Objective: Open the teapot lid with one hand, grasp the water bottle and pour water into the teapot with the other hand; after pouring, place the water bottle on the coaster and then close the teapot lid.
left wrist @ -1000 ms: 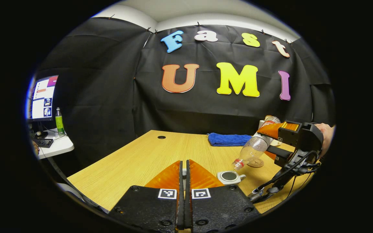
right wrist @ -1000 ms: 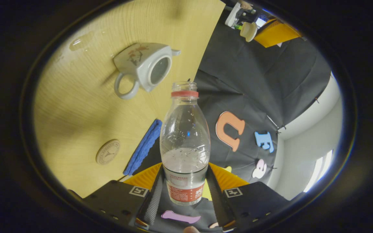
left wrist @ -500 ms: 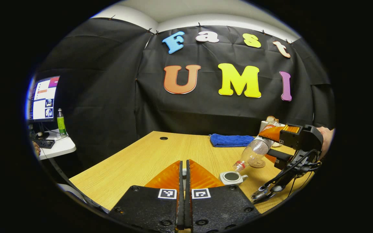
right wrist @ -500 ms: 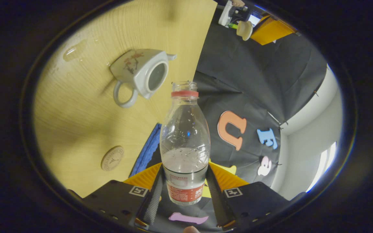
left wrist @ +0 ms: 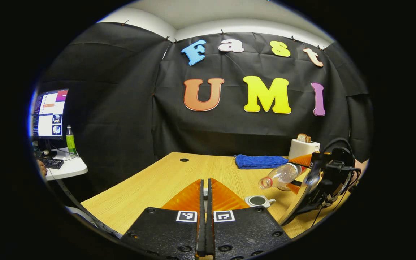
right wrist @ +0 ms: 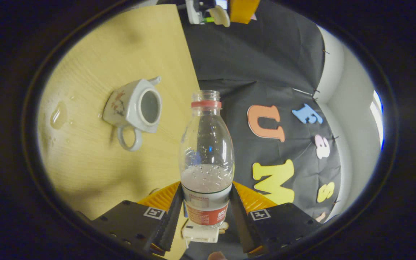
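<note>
A white teapot (left wrist: 258, 200) stands open on the wooden table (left wrist: 164, 180), its dark mouth facing up. In the right gripper view the teapot (right wrist: 135, 108) shows a looped handle and a small spout. My right gripper (right wrist: 206, 191) is shut on the clear, capless water bottle (right wrist: 207, 155), which has water in its lower part. From the left gripper view the bottle (left wrist: 279, 177) lies nearly level, its mouth above and just right of the teapot. My left gripper (left wrist: 205, 184) is shut, hovering left of the teapot. The teapot lid (right wrist: 219, 16) sits in its grip.
A blue towel (left wrist: 258, 161) and a white toaster (left wrist: 303, 147) sit at the table's far side. A water puddle (right wrist: 58, 115) lies near the teapot. A monitor (left wrist: 49, 113) and green bottle (left wrist: 70, 141) stand on a side desk at the left.
The right gripper has swung the bottle up from a steep downward tilt to nearly level, lifting its mouth away from the teapot opening. The left gripper has hardly moved.
</note>
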A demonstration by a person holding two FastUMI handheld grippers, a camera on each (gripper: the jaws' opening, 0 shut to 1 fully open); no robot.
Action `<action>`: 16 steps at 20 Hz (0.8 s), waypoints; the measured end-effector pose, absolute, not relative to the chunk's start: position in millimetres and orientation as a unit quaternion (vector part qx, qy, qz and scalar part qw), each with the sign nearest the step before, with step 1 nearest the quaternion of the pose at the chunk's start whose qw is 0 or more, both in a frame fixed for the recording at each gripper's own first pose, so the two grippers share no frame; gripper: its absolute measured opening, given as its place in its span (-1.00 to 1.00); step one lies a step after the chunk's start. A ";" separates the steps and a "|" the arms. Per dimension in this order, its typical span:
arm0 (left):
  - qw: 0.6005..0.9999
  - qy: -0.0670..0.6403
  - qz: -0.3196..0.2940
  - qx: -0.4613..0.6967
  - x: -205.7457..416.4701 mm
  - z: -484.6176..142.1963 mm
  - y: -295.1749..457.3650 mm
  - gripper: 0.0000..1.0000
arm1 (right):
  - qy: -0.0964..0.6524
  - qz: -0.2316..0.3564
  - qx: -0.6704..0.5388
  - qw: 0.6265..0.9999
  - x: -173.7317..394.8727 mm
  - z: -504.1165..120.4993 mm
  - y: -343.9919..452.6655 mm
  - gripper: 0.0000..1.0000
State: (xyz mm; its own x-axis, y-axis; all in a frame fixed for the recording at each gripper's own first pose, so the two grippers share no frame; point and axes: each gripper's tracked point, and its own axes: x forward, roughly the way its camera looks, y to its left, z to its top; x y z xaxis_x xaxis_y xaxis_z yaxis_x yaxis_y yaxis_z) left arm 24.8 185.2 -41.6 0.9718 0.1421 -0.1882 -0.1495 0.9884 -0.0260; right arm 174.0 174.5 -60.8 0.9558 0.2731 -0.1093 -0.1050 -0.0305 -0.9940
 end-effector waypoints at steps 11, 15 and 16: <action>0.993 0.099 0.064 -0.014 28.4 -47.4 175.9 -0.94 | 0.071 0.160 -0.239 0.955 209.4 -47.9 140.4 0.40; 0.993 0.100 0.063 -0.014 28.7 -47.8 173.8 -0.94 | 0.117 0.163 -0.070 0.977 240.8 -58.4 113.1 0.40; 0.993 0.100 0.062 -0.013 29.8 -48.4 172.5 -0.94 | 0.121 0.166 -0.036 0.978 245.9 -61.3 112.1 0.40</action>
State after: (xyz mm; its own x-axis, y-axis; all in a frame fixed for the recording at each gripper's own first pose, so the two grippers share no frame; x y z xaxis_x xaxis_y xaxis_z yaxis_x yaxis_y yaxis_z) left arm 29.8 172.5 -48.4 0.9723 0.1199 -0.2005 -0.1251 0.9920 -0.0136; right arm 245.9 112.1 -61.3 0.9156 0.3166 -0.2479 -0.3338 0.9422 -0.0298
